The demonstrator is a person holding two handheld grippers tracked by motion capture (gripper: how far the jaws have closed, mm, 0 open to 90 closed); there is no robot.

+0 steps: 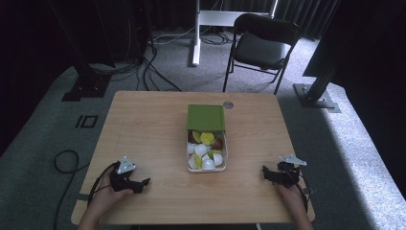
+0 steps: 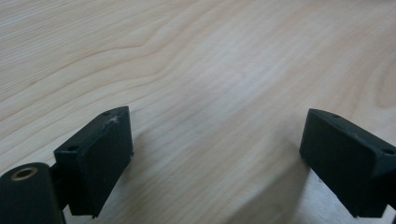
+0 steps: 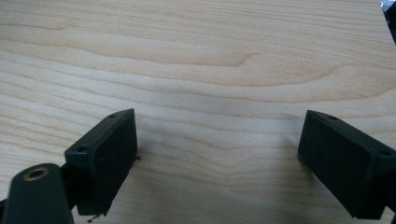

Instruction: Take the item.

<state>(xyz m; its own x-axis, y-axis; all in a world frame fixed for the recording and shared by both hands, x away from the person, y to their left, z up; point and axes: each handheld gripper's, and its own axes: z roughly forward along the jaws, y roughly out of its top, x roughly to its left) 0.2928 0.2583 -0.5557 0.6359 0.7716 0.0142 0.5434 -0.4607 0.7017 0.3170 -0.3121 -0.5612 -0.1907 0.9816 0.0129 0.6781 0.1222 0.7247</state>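
Left gripper (image 1: 142,182): low on the wooden table (image 1: 143,124), near its front left corner; jaws spread wide with bare wood between them.
Right gripper (image 1: 266,173): near the front right corner, jaws likewise spread wide with bare wood between.
Hands: left hand (image 1: 107,191) and right hand (image 1: 289,191) each hold 1 gripper.
Box (image 1: 207,165): mid-table between the grippers, well apart from both, holding white, yellow and brown pieces.
Green lid (image 1: 206,117): over the box's far end.
Chair (image 1: 261,45): beyond the table.
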